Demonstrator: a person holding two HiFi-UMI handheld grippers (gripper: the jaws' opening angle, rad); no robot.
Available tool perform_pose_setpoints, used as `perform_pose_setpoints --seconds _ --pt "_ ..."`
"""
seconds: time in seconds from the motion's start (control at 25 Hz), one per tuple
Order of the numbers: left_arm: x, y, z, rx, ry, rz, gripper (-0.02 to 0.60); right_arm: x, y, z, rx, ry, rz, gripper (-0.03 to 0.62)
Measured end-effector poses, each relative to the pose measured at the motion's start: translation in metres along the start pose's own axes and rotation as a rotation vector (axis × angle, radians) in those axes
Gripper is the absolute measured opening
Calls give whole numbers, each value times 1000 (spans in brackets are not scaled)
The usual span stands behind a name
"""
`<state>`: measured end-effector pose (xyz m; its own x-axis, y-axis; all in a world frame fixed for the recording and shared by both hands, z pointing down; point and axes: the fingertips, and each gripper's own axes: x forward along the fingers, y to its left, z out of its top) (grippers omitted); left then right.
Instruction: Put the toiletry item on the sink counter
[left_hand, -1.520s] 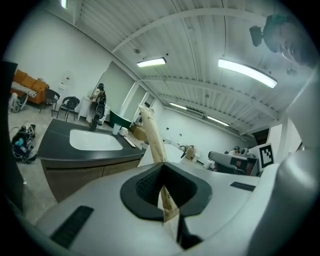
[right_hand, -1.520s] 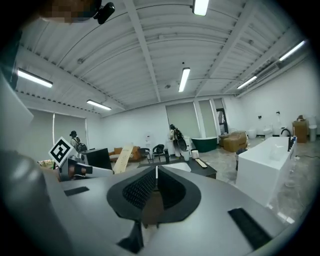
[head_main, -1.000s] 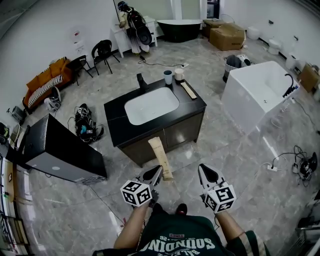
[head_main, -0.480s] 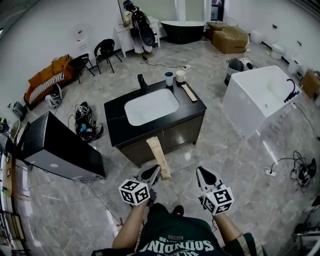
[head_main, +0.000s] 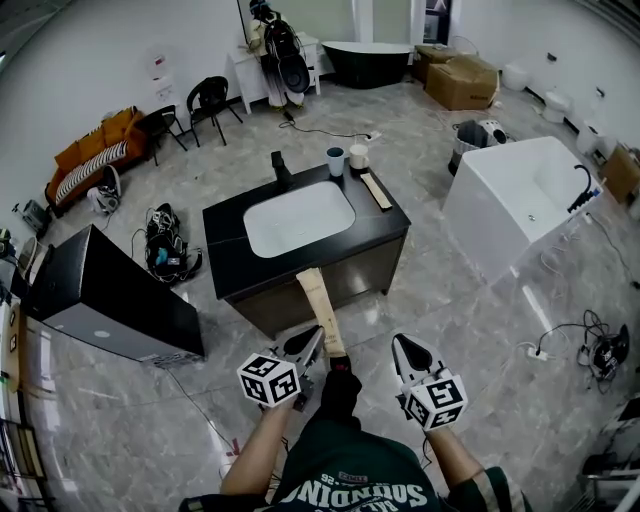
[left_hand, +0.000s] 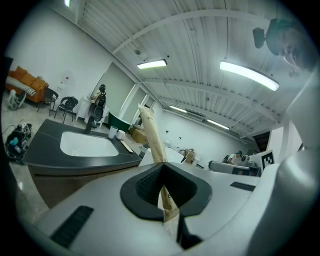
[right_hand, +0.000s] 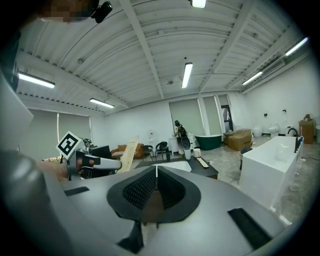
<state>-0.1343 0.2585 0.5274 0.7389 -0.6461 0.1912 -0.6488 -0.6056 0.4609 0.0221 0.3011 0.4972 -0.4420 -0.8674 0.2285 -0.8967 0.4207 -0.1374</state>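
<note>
- Head view: the pack (head_main: 320, 310), a long tan toiletry item, is clamped by its lower end in the left gripper (head_main: 312, 340). It slants up and away from me over the floor, short of the counter (head_main: 225, 260).
- Compared with a second ago, the counter has drawn closer and a leg has swung forward between the grippers. The pack's tip now overlaps the cabinet front just under the top's edge, where before it sat clear of it.
- I read that as an approach under way. The carry is nearly done, but the pack has yet to be brought over the black top and let go.
- The left gripper view confirms the grasp: both jaws are pressed on the pack, which rises straight out of them towards the ceiling.
- The right gripper (head_main: 408, 348) is clenched on nothing, its jaws meeting with no gap, and it hangs level with the left one.
- The basin (head_main: 298, 217) is white and looks empty.
- Two cups (head_main: 346, 158) stand at the counter's back edge beside the faucet (head_main: 280, 165). I cannot tell what they hold.
- A flat tan strip (head_main: 376, 190) lies on the right of the top, so the bare left or front part looks the easier landing spot.
- The tub (head_main: 520, 190) to the right looks empty.
</note>
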Motion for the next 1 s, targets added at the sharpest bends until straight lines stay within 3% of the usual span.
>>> perform_pose_setpoints --seconds 0.36,0.64,1.0 --pt "76 32 27 15 6 -25 12 59 -45 15 9 -6 -12 43" --pt "147 63 55 9 5 -41 12 125 -86 41 -41 0 1 43" --pt "232 128 109 -9 26 -14 12 226 -153 70 -39 43 12 43"
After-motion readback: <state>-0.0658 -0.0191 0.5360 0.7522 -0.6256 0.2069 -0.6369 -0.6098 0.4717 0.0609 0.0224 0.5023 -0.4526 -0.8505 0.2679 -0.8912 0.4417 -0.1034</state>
